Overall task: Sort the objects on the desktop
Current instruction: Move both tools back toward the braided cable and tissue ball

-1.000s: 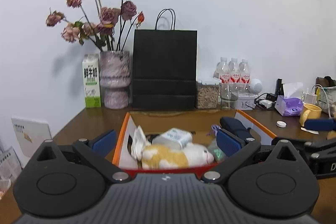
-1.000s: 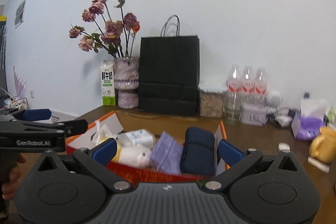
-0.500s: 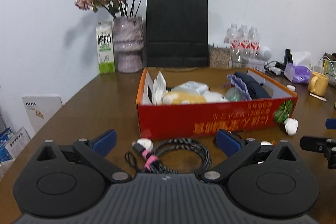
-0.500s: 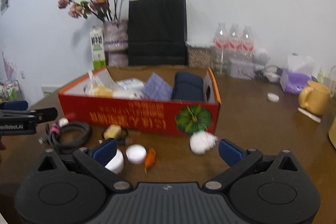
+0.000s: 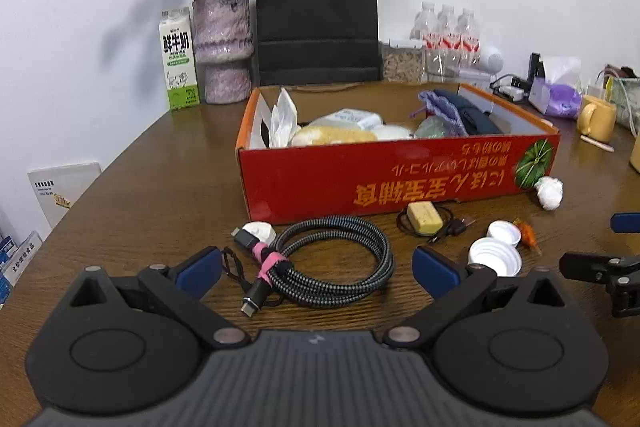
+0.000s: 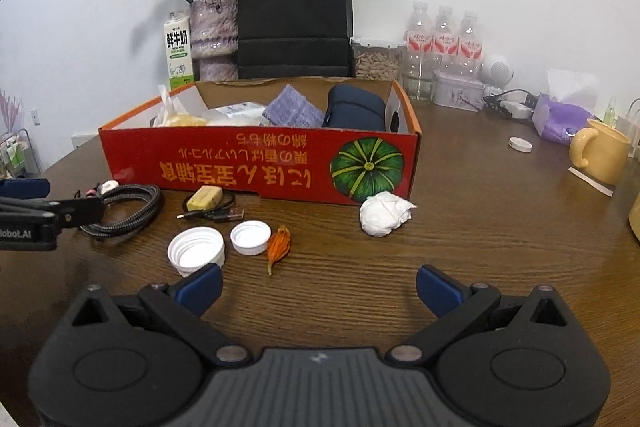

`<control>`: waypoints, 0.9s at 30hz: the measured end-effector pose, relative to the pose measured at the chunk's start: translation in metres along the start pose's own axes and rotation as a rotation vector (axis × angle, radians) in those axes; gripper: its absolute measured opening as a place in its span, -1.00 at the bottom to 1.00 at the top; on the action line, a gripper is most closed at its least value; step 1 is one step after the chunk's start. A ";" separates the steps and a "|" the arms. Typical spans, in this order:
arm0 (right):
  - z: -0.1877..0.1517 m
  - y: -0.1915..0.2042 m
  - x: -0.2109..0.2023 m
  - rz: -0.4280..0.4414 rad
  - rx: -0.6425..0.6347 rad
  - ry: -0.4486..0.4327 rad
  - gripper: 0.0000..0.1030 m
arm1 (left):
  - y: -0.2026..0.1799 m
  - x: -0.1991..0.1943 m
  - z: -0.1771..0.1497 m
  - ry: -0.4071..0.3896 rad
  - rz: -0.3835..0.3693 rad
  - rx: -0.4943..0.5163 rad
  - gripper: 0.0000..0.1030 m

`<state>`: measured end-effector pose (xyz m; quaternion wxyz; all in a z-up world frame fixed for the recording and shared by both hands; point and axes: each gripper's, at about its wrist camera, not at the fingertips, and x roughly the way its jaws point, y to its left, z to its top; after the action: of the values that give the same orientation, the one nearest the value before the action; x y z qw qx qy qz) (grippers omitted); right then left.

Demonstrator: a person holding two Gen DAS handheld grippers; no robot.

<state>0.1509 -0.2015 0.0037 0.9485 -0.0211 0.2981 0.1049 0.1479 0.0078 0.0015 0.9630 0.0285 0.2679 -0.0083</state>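
Desktop objects lie loose along the table's near edge, before a red cardboard box [image 5: 392, 179]. Left gripper [image 5: 316, 269], fingers spread wide and empty, hovers with the coiled braided cable [image 5: 332, 263] directly between them, its long axis crosswise. Right gripper [image 6: 318, 287], also spread and empty, faces two white caps [image 6: 196, 253] and a crumpled tissue [image 6: 384, 213]. Inside the box: packets, purple cloth, a dark pouch.

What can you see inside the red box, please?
The red box holds a navy pouch, purple cloth, white packet and yellow-white toy; anything beneath is hidden.
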 end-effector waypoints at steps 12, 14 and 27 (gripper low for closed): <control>0.004 -0.017 0.020 -0.038 0.024 0.028 1.00 | -0.007 0.040 0.011 0.120 0.019 0.046 1.00; 0.005 -0.021 0.022 -0.039 0.032 0.027 1.00 | -0.007 0.047 0.014 0.138 0.023 0.042 1.00; 0.010 -0.034 0.029 0.016 0.070 0.023 1.00 | -0.006 0.062 0.016 0.186 -0.010 -0.036 0.87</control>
<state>0.1865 -0.2287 -0.0054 0.9443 0.0134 0.3127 0.1015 0.2087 0.0005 -0.0174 0.9342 0.0104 0.3565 -0.0054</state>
